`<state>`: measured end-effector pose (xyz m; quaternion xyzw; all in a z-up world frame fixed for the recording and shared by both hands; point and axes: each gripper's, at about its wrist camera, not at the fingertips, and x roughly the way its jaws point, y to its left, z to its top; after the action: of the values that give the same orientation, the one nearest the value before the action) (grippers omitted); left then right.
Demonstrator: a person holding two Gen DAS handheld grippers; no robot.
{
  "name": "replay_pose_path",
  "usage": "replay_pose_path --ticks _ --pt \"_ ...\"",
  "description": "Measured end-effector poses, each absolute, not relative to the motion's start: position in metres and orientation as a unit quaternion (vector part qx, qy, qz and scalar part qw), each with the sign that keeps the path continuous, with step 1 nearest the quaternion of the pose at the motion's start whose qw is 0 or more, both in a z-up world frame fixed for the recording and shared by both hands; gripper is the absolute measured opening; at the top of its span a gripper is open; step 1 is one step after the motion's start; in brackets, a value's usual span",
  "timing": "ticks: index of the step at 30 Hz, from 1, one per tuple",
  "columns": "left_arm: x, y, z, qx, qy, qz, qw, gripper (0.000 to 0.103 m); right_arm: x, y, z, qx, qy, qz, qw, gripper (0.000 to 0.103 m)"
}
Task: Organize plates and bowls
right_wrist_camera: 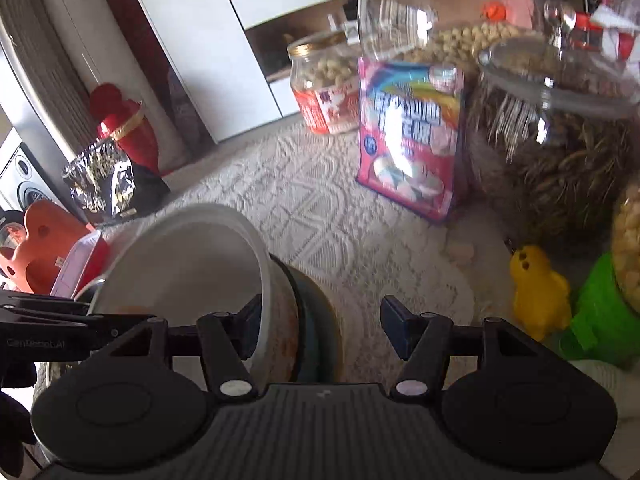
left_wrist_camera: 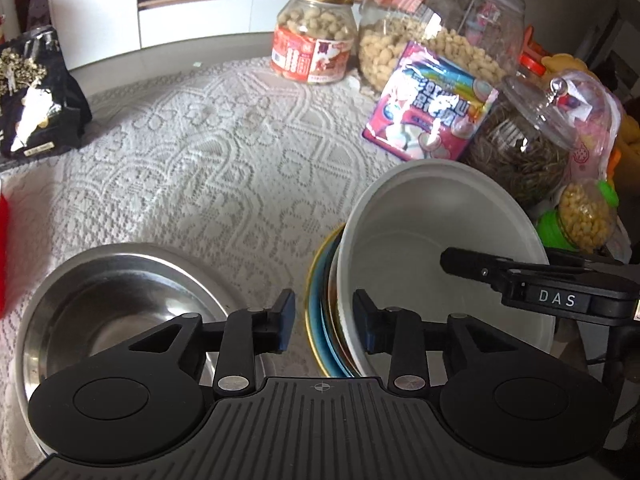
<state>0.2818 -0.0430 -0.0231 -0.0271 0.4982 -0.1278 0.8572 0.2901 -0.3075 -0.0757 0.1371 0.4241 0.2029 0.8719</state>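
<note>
My left gripper (left_wrist_camera: 324, 322) has its jaws parted, straddling the near rim of a tilted stack of dishes; whether the pads actually touch the rims I cannot tell. My right gripper (right_wrist_camera: 318, 326) is also spread wide, its left finger (right_wrist_camera: 250, 320) inside the white bowl (right_wrist_camera: 188, 256) and its right finger on the other side of the stack, so neither tool has closed on anything that I can see.

The white bowl (left_wrist_camera: 436, 240) stands almost on edge, its opening facing my left hand's camera, and it leans against a teal plate with a yellow rim (left_wrist_camera: 316, 312) nested behind it. I judge the stack is tipped this way so that both tools can clasp the rims together and carry the pieces as one.

To the left of the stack, near me, a steel bowl (left_wrist_camera: 116, 304) sits upright on the lace tablecloth (left_wrist_camera: 208, 152). It looks like the likely partner for nesting.

Farther off, along the right and far edge, stand a pink snack bag (left_wrist_camera: 430, 104), a labelled jar of nuts (left_wrist_camera: 316, 36), a large glass jar (left_wrist_camera: 440, 24) and a lidded jar of dark strands (left_wrist_camera: 528, 148). A black foil bag (left_wrist_camera: 36, 92) lies at the far left. A yellow toy (right_wrist_camera: 540, 292) sits near my right tool, close enough to be bumped.
</note>
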Motion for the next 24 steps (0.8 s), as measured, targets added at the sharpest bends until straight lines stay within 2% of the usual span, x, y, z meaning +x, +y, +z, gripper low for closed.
replay_pose_path --ticks 3,8,10,13,21,24 --pt "0.291 -0.046 -0.033 -0.033 0.521 -0.131 0.843 0.035 0.294 -0.310 -0.090 0.176 0.459 0.228 0.840 0.062" --pt "0.294 -0.055 -0.039 -0.018 0.529 -0.135 0.838 0.040 0.295 -0.298 -0.097 0.173 0.471 0.233 0.833 0.064" --pt "0.296 -0.057 -0.038 -0.014 0.531 -0.135 0.837 0.041 0.297 -0.295 -0.095 0.160 0.477 0.222 0.835 0.075" --pt "0.298 -0.060 -0.037 -0.009 0.534 -0.138 0.834 0.043 0.305 -0.297 -0.097 0.158 0.505 0.212 0.822 0.085" --pt "0.297 -0.059 -0.038 -0.016 0.533 -0.157 0.831 0.053 0.310 -0.297 -0.101 0.161 0.557 0.171 0.796 0.096" --pt "0.298 -0.053 -0.038 -0.038 0.531 -0.169 0.830 0.056 0.313 -0.303 -0.106 0.200 0.577 0.174 0.773 0.100"
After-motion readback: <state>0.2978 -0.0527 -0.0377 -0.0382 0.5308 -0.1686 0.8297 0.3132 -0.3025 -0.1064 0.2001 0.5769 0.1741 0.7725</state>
